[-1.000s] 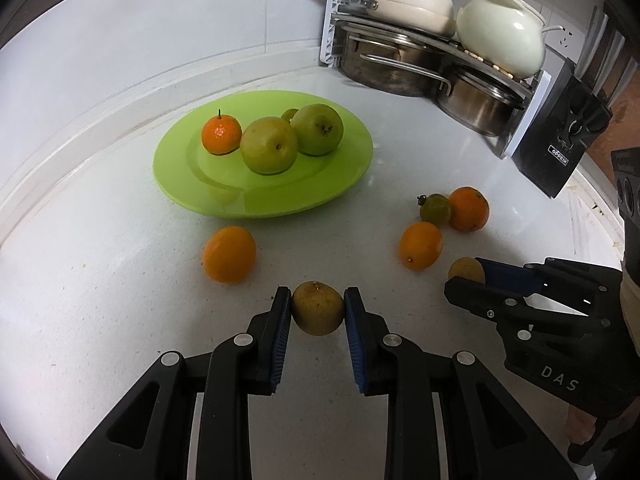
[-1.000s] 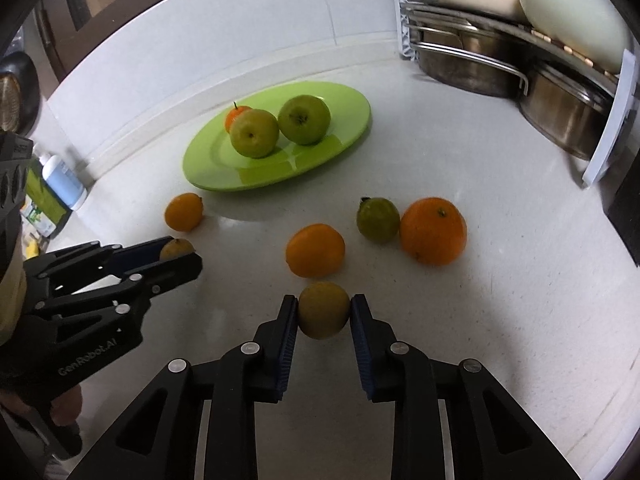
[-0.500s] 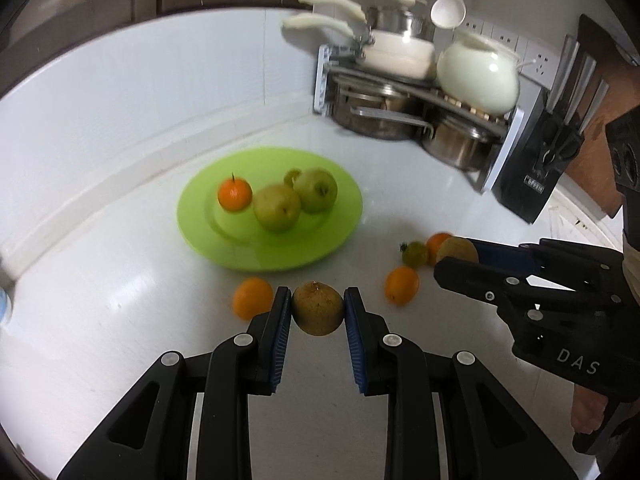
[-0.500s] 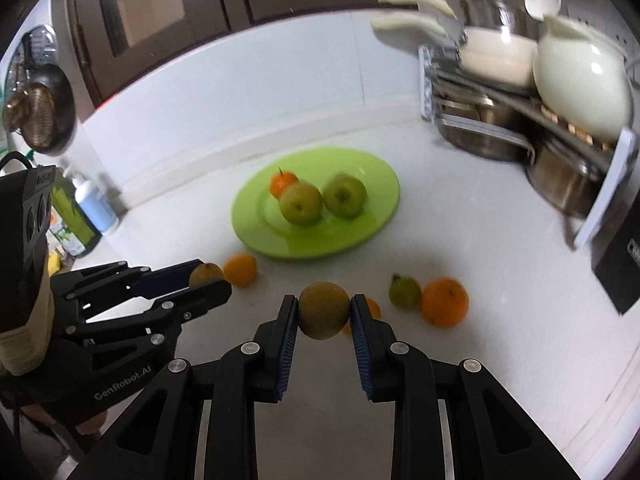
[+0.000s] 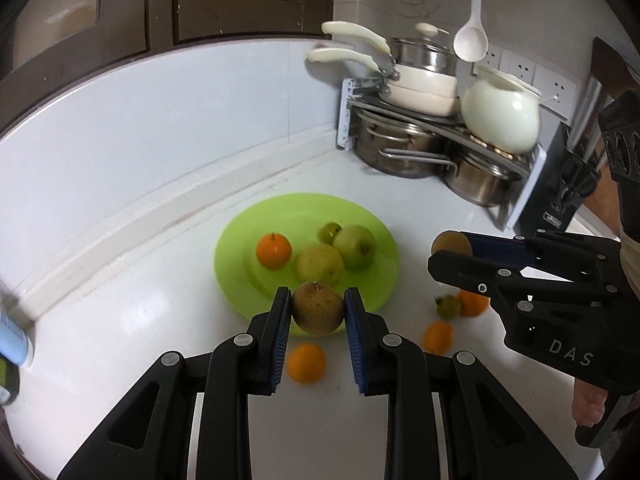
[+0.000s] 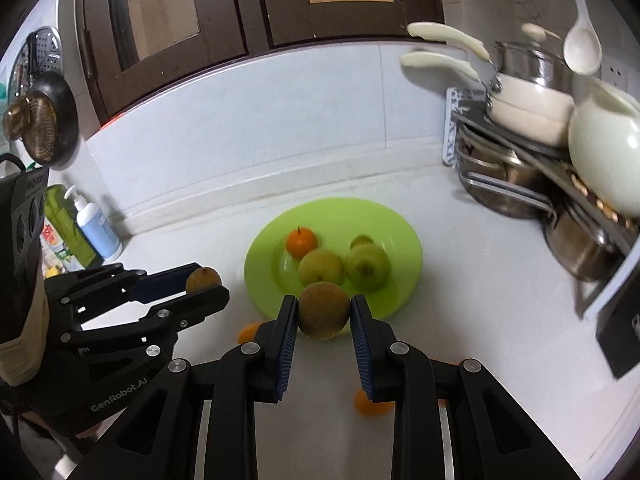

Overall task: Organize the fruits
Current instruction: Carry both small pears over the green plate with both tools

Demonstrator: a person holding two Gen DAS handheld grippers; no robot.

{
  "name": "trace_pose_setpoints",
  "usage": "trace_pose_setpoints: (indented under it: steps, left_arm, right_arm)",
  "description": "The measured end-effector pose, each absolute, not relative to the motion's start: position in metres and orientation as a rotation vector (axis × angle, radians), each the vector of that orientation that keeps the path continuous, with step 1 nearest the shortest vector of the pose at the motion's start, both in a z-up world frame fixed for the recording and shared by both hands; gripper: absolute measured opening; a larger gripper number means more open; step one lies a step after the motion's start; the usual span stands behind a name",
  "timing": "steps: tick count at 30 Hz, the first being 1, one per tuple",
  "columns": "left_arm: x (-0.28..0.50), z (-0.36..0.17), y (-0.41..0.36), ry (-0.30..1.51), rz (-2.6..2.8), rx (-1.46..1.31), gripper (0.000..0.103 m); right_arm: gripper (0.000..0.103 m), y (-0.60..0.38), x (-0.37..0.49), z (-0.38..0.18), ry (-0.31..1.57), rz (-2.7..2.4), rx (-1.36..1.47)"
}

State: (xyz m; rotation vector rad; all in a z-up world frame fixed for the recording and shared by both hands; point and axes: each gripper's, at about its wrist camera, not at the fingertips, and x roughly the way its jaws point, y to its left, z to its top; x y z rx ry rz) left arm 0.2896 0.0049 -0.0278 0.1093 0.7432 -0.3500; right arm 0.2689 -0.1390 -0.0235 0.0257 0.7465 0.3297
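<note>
A brown pear (image 5: 317, 308) sat clamped in the left tool (image 5: 317, 312), above the near rim of the green plate (image 5: 240, 280). The right tool (image 6: 324, 314) gripped a second brown pear (image 6: 323, 310), likewise raised off the tabletop (image 5: 120, 320). Loose oranges (image 5: 306, 362) lay below.

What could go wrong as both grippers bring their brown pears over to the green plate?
The left gripper and right gripper each pinch a round brown pear by its sides only; either could slip. The green plate already holds four fruits, so dropped pears may knock them or roll off.
</note>
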Motion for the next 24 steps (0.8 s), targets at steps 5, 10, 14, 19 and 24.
trace_pose_setpoints:
  steps: [5,10,14,19,24]
  left_arm:
    - [0.313,-0.020,0.008,0.746,-0.342,0.111,0.027]
    - [0.334,-0.018,0.011,0.750,-0.339,0.123,0.027]
    - [0.352,-0.017,0.011,0.751,-0.338,0.134,0.027]
    - [0.371,-0.019,0.012,0.759,-0.339,0.142,0.027]
    - [0.391,-0.025,0.014,0.772,-0.335,0.136,0.027]
  right_arm:
    - [0.028,-0.131,0.292,-0.014,0.743,0.333,0.003]
    - [0.028,-0.123,0.315,-0.009,0.743,0.336,-0.031]
    - [0.028,-0.119,0.333,-0.005,0.745,0.344,-0.044]
    - [0.028,-0.117,0.357,-0.005,0.756,0.350,-0.055]
    - [0.028,-0.116,0.382,-0.012,0.771,0.356,-0.054]
